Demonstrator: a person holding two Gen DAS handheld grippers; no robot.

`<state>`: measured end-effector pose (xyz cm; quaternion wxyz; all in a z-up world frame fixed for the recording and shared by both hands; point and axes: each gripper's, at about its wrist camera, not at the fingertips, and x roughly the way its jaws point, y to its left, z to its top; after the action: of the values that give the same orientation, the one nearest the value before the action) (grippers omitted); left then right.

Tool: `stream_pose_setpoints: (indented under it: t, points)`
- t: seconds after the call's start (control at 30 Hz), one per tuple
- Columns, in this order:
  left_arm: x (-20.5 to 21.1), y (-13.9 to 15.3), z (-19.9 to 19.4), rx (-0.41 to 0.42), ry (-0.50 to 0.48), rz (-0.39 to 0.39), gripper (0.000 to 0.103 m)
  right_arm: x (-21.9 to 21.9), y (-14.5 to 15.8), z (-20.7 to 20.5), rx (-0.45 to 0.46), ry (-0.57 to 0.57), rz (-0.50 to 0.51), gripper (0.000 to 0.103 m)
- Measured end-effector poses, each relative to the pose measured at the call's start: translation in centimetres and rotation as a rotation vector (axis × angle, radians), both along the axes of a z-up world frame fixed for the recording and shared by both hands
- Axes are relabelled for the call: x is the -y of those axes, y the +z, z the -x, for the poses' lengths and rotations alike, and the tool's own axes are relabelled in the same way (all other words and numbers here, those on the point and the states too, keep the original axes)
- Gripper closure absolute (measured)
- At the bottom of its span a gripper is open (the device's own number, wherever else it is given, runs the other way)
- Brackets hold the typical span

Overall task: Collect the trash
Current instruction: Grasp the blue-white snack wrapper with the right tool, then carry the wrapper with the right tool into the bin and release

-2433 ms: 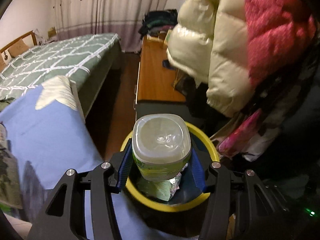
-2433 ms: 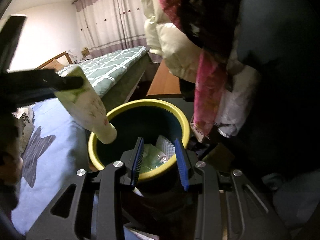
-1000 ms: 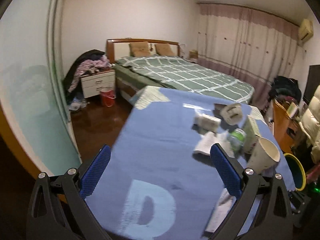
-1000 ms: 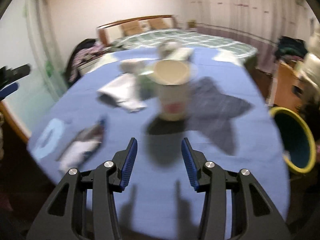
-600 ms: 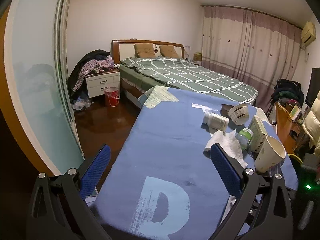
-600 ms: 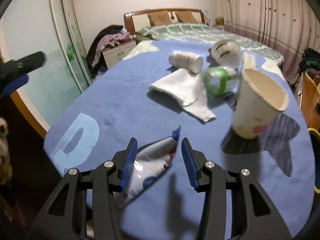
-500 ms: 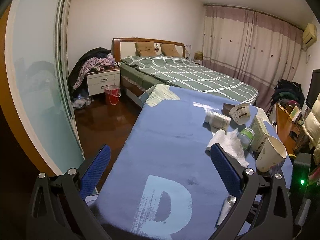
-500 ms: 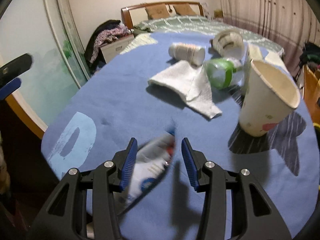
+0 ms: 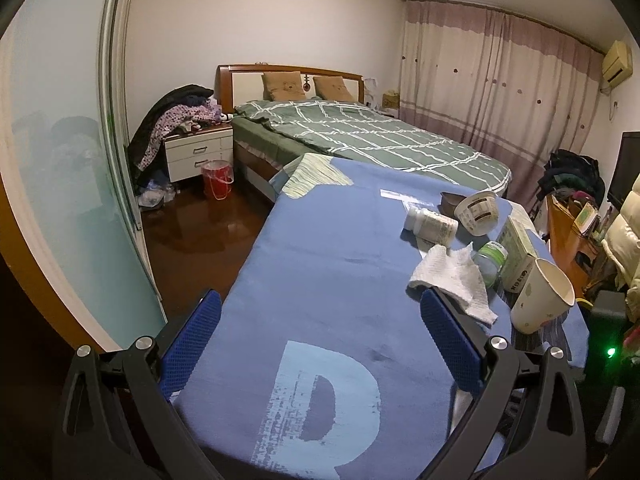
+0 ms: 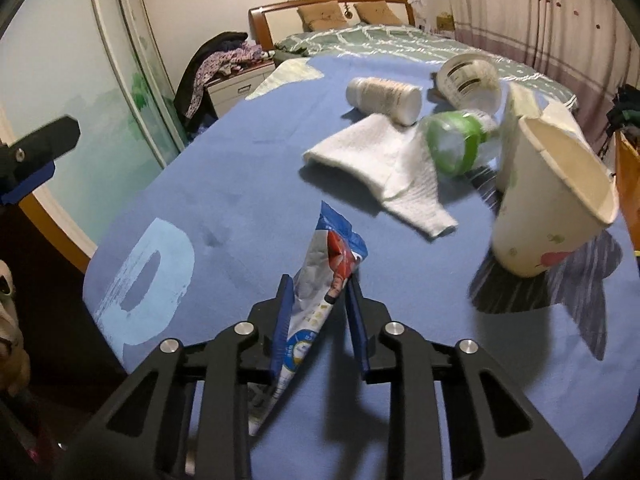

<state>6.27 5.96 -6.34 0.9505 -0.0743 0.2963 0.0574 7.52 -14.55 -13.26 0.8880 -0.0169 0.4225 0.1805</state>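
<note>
One crinkled blue-and-white plastic snack wrapper (image 10: 320,280) shows only in right wrist view, pinched between right gripper (image 10: 318,312) pads, just above blue tablecloth (image 10: 240,184). Left gripper (image 9: 320,340) spread wide, nothing btwn fingers. White paper cup (image 10: 548,200) stands beside, looks empty; crumpled white tissue (image 10: 384,160) near.

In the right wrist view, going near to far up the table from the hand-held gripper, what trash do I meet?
Right hand-held gripper, jaws around the snack wrapper → crumpled paper towel → white pill bottle, lying on its side → tipped-over white tub.
</note>
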Motion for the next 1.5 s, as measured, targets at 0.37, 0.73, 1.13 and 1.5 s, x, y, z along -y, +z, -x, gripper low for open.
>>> stream_pose_setpoints:
  t: [0.37,0.73,1.13,1.5]
  points:
    - [2.8,-0.1,-1.1,-0.012,-0.062,-0.021,0.005,4.5,1.2,2.0,0.076,-0.052,0.060,0.077]
    - [7.9,-0.6,-2.6,-0.034,-0.180,-0.034,0.005,13.4,0.5,3.0,0.071,-0.255,0.069,0.077]
    - [15.0,-1.9,-4.6,-0.046,-0.361,-0.059,0.005,27.7,2.4,1.8,0.147,-0.615,0.066,0.077]
    - [20.1,-3.9,-5.9,-0.097,-0.499,-0.066,0.005,37.4,1.0,-0.7,0.117,-0.842,0.100,0.077]
